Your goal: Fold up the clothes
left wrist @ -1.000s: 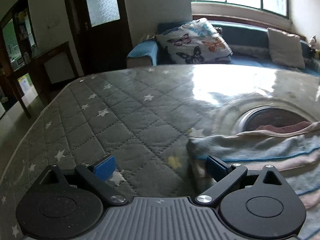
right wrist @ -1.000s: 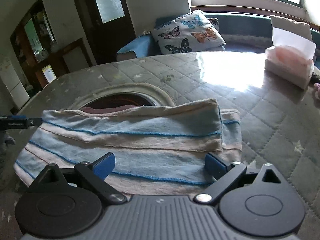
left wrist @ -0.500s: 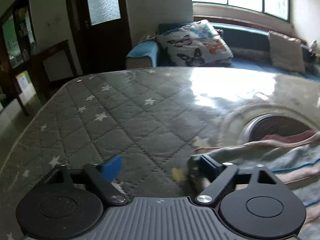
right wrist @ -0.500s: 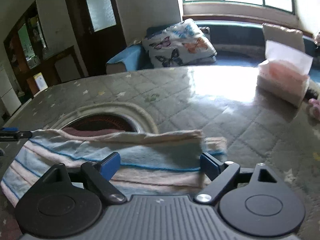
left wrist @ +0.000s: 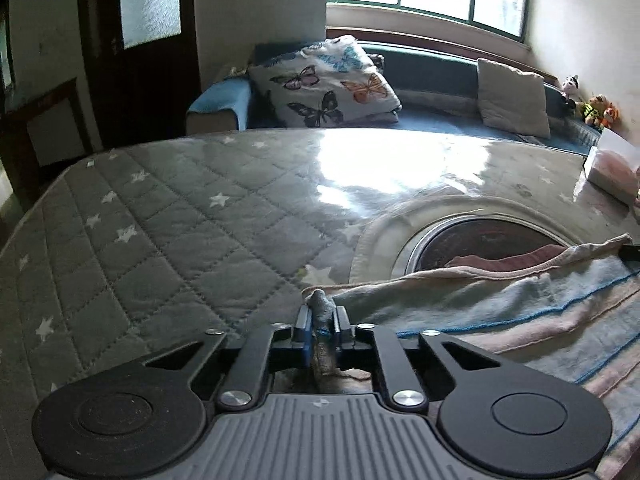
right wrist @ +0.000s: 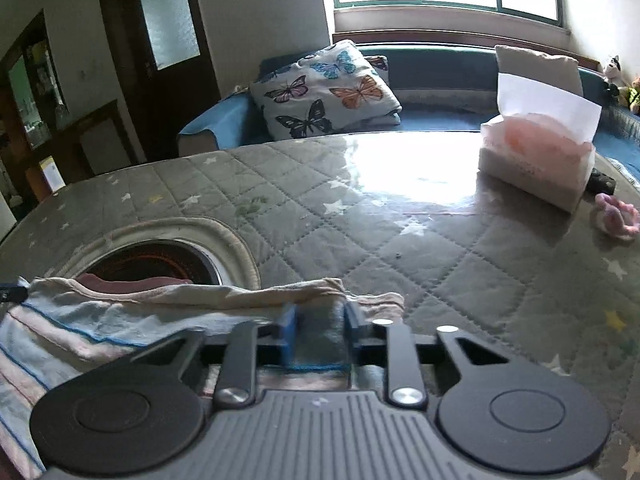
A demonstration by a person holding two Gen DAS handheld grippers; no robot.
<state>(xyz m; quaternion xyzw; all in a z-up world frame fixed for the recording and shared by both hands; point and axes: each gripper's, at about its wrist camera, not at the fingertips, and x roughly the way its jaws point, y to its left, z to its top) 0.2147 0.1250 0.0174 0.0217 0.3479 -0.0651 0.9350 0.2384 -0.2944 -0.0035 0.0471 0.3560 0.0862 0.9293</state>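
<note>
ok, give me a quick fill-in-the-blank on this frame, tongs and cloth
1. The left tongs are shut on a bunched corner of the striped ____.
2. The right tongs grip the towel at its ____ end.
3. The tissue box stands on the quilted ____.
4. The cushion on the sofa is printed with ____.

Missing: towel; right; table; butterflies

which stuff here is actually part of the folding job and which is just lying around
Part of the job:
striped towel
left gripper, shut on a towel corner
right gripper, shut on the towel edge

Just lying about:
tissue box
pink ring-shaped item
butterfly pillow
plain cushion
soft toys
</note>
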